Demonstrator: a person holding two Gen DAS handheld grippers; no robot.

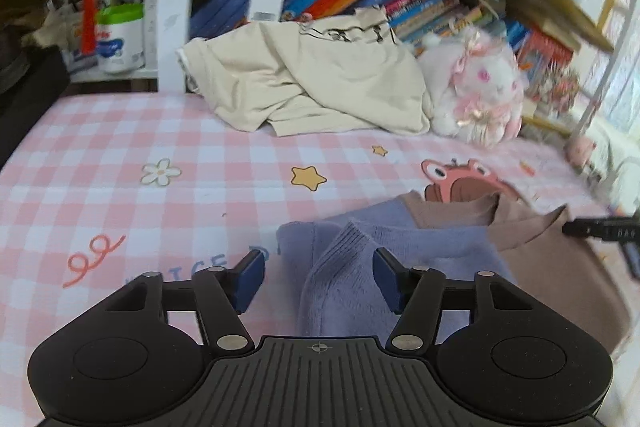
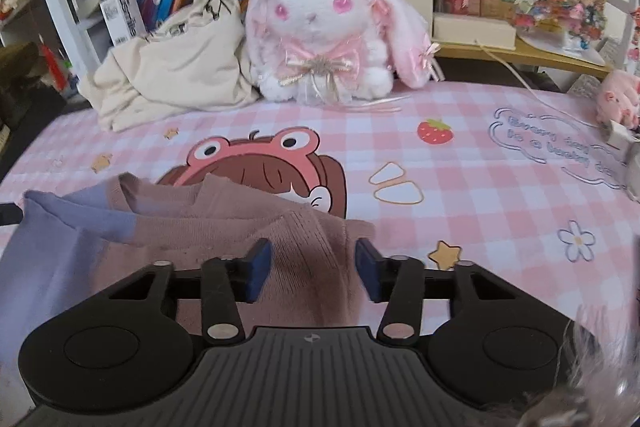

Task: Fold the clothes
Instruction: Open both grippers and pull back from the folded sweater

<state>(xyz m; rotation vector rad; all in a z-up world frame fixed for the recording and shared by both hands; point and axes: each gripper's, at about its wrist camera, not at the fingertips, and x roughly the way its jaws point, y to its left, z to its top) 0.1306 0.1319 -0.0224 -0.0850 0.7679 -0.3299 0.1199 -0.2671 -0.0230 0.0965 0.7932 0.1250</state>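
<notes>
Two-tone knit sweater [image 1: 420, 251] (lilac half to the left, mauve half to the right) lying near on the pink checked bed [image 1: 160, 139], neckline toward the far shelves, long axis probably running near to far, though hem hidden. Left claw [image 1: 318, 277] and right claw [image 2: 308, 269] both spread wide, each straddling a folded-in ribbed cuff, gripping nothing. Risk of pinching only the top layer, or snagging sheet, dragging sleeves askew toward the cream garment [image 1: 304, 83] and plush rabbit [image 2: 324, 27].
</notes>
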